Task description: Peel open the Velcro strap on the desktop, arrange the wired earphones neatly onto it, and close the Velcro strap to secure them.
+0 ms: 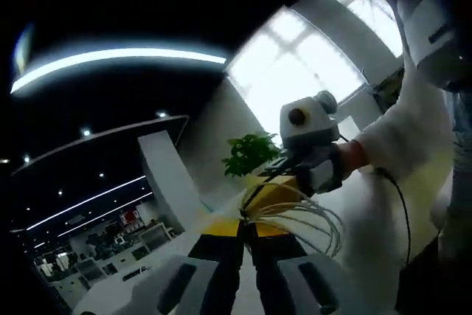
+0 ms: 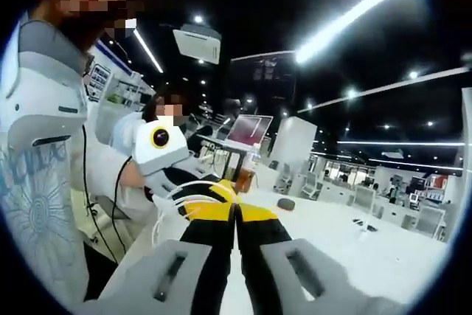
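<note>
Bright office behind, both grippers' jaws pinch the coiled earphones point(image 1: 302, 215) aloft, closed; next, lower them onto the strap.

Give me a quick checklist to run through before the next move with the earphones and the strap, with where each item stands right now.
1. Earphone cable gathered in loops: ok, white loops hang at the jaw tips.
2. Left gripper holding the bundle: ok, its jaws are together on the cable.
3. Right gripper holding too: ok, jaws together, white loops beside its tips.
4. Bundle tidy: not ok, the loops fan out loosely.
5. Velcro strap position and state: cannot tell, not identifiable among the jaws.
6. Desktop below ready for setting down: cannot tell, both grippers are lifted up.
</note>
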The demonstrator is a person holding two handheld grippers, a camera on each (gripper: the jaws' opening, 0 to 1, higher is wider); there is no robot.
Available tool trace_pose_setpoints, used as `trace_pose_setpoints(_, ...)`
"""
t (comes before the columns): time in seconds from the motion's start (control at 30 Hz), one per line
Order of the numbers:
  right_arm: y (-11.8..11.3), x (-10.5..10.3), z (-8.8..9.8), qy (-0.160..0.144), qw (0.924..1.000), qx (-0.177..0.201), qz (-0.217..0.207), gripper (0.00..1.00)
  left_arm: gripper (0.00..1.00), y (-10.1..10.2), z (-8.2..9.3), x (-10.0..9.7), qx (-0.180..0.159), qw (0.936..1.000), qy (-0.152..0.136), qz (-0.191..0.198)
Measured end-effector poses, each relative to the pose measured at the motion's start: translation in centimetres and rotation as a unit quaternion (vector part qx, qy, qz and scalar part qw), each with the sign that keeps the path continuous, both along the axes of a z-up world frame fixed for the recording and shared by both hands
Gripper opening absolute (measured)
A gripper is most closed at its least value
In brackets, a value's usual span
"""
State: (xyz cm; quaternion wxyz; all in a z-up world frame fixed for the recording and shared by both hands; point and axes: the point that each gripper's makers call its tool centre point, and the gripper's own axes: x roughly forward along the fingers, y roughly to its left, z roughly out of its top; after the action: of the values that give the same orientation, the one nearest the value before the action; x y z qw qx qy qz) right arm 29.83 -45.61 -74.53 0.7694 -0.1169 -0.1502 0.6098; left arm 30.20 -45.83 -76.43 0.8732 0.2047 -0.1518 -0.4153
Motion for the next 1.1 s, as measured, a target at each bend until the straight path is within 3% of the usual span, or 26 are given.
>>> trace_pose_setpoints(0.33,-0.2,-0.2,-0.4,0.007,1.0000,-0.003,0.002,0.07,0.07,0.1,-0.1,0.0,0.010,0.9999,-0.002,0.001)
trace_pose_setpoints(0.63,-1.2,0.4,-1.0,0.010,0.9997,-0.012,-0.020,0.09,0.07,1.5,1.0,0.6,0.002,0.9996,-0.012,0.025)
trace_pose_setpoints(0.93,-2.2,1.3,-3.9,-0.009,0.9960,-0.072,-0.052,0.10,0.07,3.4,3.4,1.1,-0.013,0.9986,-0.027,0.044)
trace_pose_setpoints(1.1,-2.7,2.5,-5.8,-0.029,0.9894,-0.117,-0.081,0.13,0.07,4.1,4.3,1.2,-0.022,0.9978,-0.034,0.053)
